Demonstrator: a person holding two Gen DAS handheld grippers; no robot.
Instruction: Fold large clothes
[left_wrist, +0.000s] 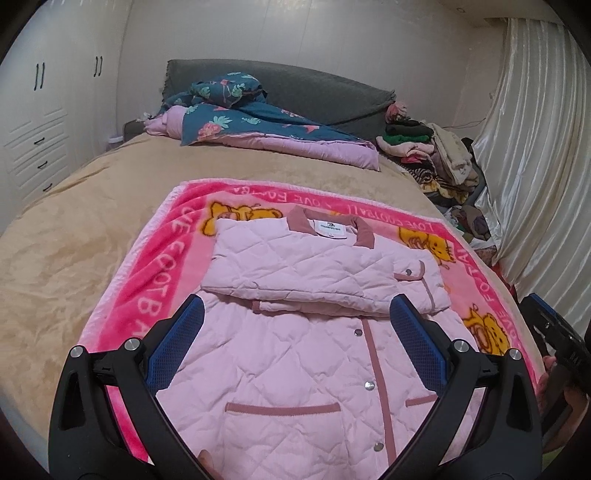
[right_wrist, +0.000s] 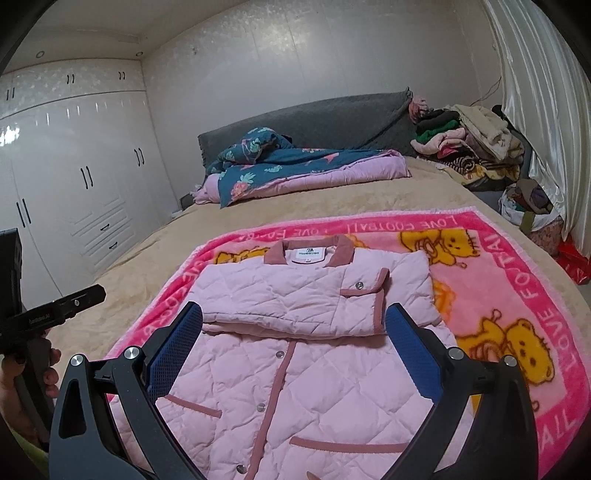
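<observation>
Both my left gripper and right gripper gape wide, empty, above the pink jacket; blanket reads "LOVE FOOTBALL"

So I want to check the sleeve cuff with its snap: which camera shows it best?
The right wrist view: the cuff lies near the middle, trim and snap plain to see. The left wrist view shows the same cuff further right, smaller and more skewed.

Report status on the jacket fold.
Left gripper open, right gripper open, both empty. Jacket flat on blanket, sleeves folded across chest. Nothing in the way.
</observation>
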